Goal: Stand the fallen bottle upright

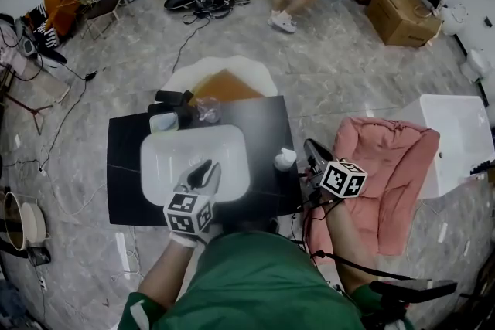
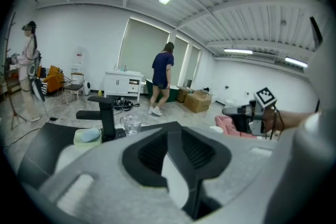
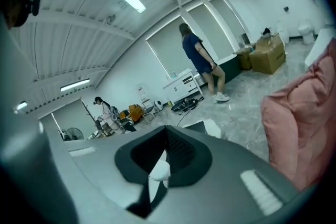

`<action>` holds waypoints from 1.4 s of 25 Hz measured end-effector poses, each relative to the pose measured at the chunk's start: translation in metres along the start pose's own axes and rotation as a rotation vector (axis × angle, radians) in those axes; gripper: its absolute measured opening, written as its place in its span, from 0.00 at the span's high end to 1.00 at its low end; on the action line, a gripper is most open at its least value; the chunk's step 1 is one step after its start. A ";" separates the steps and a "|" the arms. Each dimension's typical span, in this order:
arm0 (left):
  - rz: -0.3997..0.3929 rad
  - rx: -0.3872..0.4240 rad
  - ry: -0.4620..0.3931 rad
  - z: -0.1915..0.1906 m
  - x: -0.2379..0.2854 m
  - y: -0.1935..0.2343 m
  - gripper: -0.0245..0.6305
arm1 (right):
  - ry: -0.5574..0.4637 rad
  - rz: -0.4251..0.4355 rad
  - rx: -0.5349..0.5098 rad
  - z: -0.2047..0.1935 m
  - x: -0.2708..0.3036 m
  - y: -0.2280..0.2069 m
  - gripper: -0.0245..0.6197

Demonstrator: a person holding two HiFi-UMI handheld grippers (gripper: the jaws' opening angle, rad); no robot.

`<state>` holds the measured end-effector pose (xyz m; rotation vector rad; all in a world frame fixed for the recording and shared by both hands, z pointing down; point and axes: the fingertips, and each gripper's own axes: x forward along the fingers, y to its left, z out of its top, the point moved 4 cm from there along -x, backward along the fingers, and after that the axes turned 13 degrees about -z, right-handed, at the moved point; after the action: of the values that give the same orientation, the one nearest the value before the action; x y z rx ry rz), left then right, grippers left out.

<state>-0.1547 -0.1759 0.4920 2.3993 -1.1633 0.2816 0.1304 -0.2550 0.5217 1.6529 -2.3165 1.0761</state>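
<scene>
Small white plastic bottle [image 1: 285, 158]: resting on black desk [image 1: 124, 166], right of white rectangular tray [image 1: 162, 166]; long axis not telling from above.
Right gripper [image 1: 311, 148]: hovering farther right of tray, just beside bottle, nearer; closed, empty.
Left gripper [image 1: 203, 172]: hanging over tray; closed, empty.

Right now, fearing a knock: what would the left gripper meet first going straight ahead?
Probably the clear glass beyond the white basin, slightly left of the left gripper's line; tilted upward, it might pass over it.
</scene>
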 end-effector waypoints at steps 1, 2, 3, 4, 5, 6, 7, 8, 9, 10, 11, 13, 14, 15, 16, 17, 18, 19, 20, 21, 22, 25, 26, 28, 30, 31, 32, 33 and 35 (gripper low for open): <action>0.002 0.004 -0.007 0.003 0.000 0.002 0.84 | -0.021 -0.013 -0.031 0.004 -0.003 0.003 0.96; 0.004 0.008 -0.014 0.006 -0.001 0.003 0.84 | -0.041 -0.025 -0.062 0.009 -0.006 0.005 0.96; 0.006 0.012 -0.021 0.009 -0.001 0.004 0.84 | -0.060 -0.038 -0.092 0.013 -0.009 0.008 0.96; 0.007 0.018 -0.028 0.013 -0.002 0.005 0.84 | -0.080 -0.050 -0.122 0.017 -0.013 0.011 0.96; 0.008 0.023 -0.034 0.017 -0.002 0.005 0.84 | -0.100 -0.060 -0.151 0.022 -0.017 0.014 0.96; 0.009 0.028 -0.040 0.020 -0.003 0.005 0.84 | -0.121 -0.068 -0.178 0.027 -0.021 0.017 0.96; 0.010 0.033 -0.044 0.024 -0.003 0.005 0.84 | -0.143 -0.074 -0.203 0.032 -0.025 0.021 0.96; 0.011 0.038 -0.049 0.027 -0.004 0.005 0.84 | -0.167 -0.079 -0.227 0.037 -0.030 0.025 0.96; 0.012 0.042 -0.053 0.031 -0.006 0.005 0.84 | -0.191 -0.083 -0.251 0.043 -0.036 0.029 0.96; 0.012 0.048 -0.059 0.035 -0.007 0.004 0.84 | -0.215 -0.088 -0.275 0.048 -0.041 0.034 0.96; 0.012 0.054 -0.065 0.039 -0.008 0.003 0.84 | -0.239 -0.094 -0.299 0.054 -0.047 0.038 0.96; 0.012 0.068 -0.079 0.048 -0.009 0.001 0.84 | -0.286 -0.104 -0.343 0.065 -0.057 0.046 0.96; 0.013 0.077 -0.087 0.053 -0.009 0.000 0.84 | -0.308 -0.109 -0.364 0.070 -0.061 0.050 0.96; 0.013 0.088 -0.095 0.058 -0.009 -0.001 0.84 | -0.331 -0.113 -0.386 0.075 -0.065 0.054 0.96; 0.014 0.101 -0.103 0.063 -0.010 -0.001 0.84 | -0.353 -0.116 -0.409 0.080 -0.070 0.059 0.96; 0.015 0.115 -0.111 0.069 -0.011 -0.003 0.84 | -0.374 -0.118 -0.433 0.085 -0.075 0.064 0.96; 0.015 0.128 -0.118 0.074 -0.012 -0.004 0.84 | -0.394 -0.117 -0.456 0.089 -0.080 0.069 0.96; 0.015 0.141 -0.124 0.079 -0.013 -0.006 0.84 | -0.410 -0.115 -0.476 0.093 -0.085 0.074 0.96; 0.013 0.151 -0.129 0.083 -0.014 -0.009 0.84 | -0.424 -0.111 -0.493 0.096 -0.090 0.078 0.96; 0.010 0.160 -0.133 0.087 -0.015 -0.013 0.84 | -0.436 -0.107 -0.507 0.099 -0.095 0.082 0.96; 0.006 0.168 -0.138 0.090 -0.016 -0.016 0.84 | -0.447 -0.104 -0.518 0.102 -0.100 0.085 0.96; 0.000 0.193 -0.156 0.099 -0.017 -0.023 0.84 | -0.478 -0.101 -0.545 0.107 -0.109 0.092 0.96; -0.001 0.202 -0.164 0.103 -0.018 -0.025 0.84 | -0.487 -0.103 -0.554 0.108 -0.112 0.095 0.96; -0.004 0.219 -0.182 0.112 -0.020 -0.028 0.84 | -0.506 -0.107 -0.570 0.110 -0.117 0.098 0.96; -0.010 0.235 -0.204 0.123 -0.024 -0.032 0.84 | -0.528 -0.114 -0.588 0.113 -0.123 0.103 0.96; -0.013 0.242 -0.218 0.129 -0.026 -0.034 0.84 | -0.540 -0.117 -0.597 0.115 -0.126 0.105 0.96; -0.015 0.248 -0.231 0.135 -0.028 -0.036 0.84 | -0.553 -0.120 -0.606 0.117 -0.129 0.108 0.96; -0.017 0.253 -0.243 0.141 -0.030 -0.038 0.84 | -0.565 -0.122 -0.614 0.119 -0.132 0.110 0.96; -0.021 0.264 -0.265 0.150 -0.034 -0.043 0.84 | -0.587 -0.125 -0.628 0.123 -0.139 0.114 0.96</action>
<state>-0.1445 -0.2016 0.3350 2.7432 -1.2834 0.1174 0.1267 -0.1998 0.3113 1.9409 -2.4224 -0.2117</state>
